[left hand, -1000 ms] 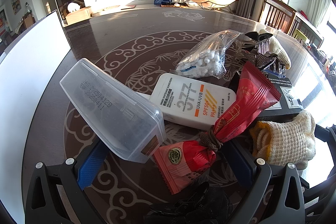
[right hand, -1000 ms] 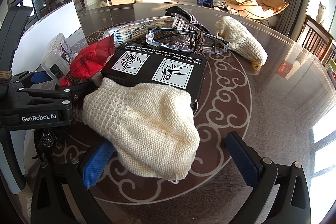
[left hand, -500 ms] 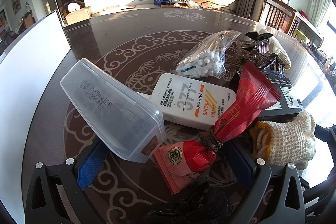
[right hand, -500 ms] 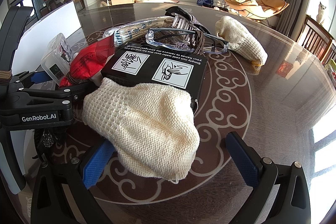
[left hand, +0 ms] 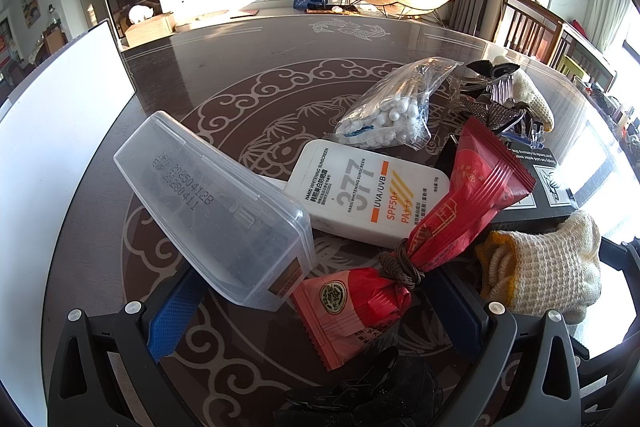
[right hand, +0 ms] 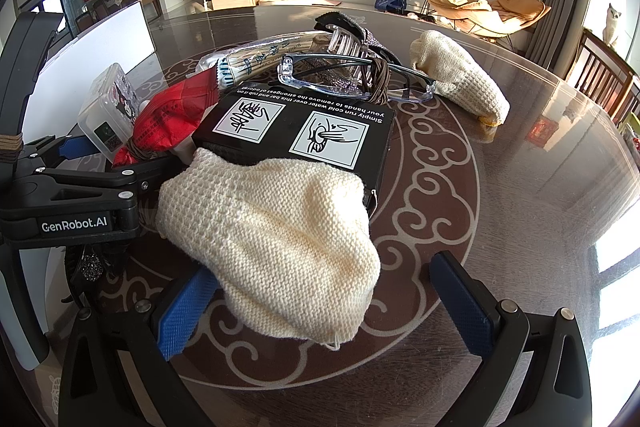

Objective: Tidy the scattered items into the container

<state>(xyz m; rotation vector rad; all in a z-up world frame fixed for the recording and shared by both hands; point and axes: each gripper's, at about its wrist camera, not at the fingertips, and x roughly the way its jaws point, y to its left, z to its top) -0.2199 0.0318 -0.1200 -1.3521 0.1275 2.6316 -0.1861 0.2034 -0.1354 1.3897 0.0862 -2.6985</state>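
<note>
My left gripper (left hand: 316,311) is open around the near end of a clear plastic box (left hand: 216,211) and a red snack packet (left hand: 404,267) tied with a brown hair band. Behind them lie a white sunscreen tube (left hand: 368,191) and a bag of cotton swabs (left hand: 396,107). My right gripper (right hand: 324,303) is open around a cream knit glove (right hand: 276,243) that rests on a black box (right hand: 304,131). Glasses (right hand: 352,79), a clear hair claw (right hand: 348,43) and a second glove (right hand: 460,79) lie beyond. A white container (left hand: 52,147) stands at the left.
The items sit on a dark glass table (right hand: 500,187) with a cloud pattern. A black hair clip (left hand: 368,387) lies under my left gripper. The left gripper's body (right hand: 68,195) shows at the left of the right wrist view. Chairs (left hand: 532,27) stand at the far right.
</note>
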